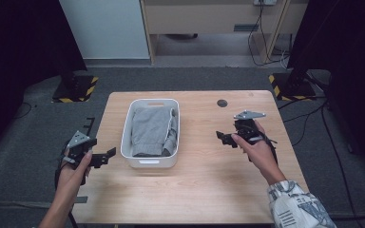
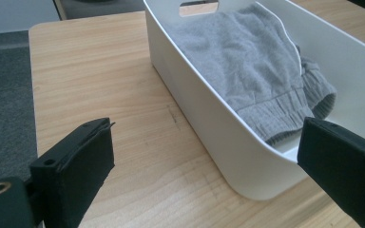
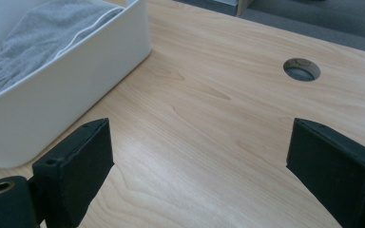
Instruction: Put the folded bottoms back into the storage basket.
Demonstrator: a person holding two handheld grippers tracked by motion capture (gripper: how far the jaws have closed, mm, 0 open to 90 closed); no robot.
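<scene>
both grippers are held w/ fingers spread wide, nothing grasped. left gripper (image 1: 105, 156) is seen just off the tabletop's (image 1: 209, 190) left edge, near the white bin (image 1: 148, 161), approx. level w/ its near end. right gripper (image 1: 224, 137) is held over bare wood, well apart from the bin. grey garment (image 1: 149, 130) is folded inside the bin, ribbed cuff (image 2: 285, 114) towards its near end.

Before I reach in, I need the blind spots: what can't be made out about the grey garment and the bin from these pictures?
- Folded grey knit garment: its underside and whatever lies beneath, high view, hidden by its own folds.
- White plastic bin: its floor, left gripper view, covered by the garment; far end cut off by the top edge.
- Bin's far side, right gripper view: cut off at the left edge.
- Left claw and right claw: jaw pads too small in high view.
</scene>
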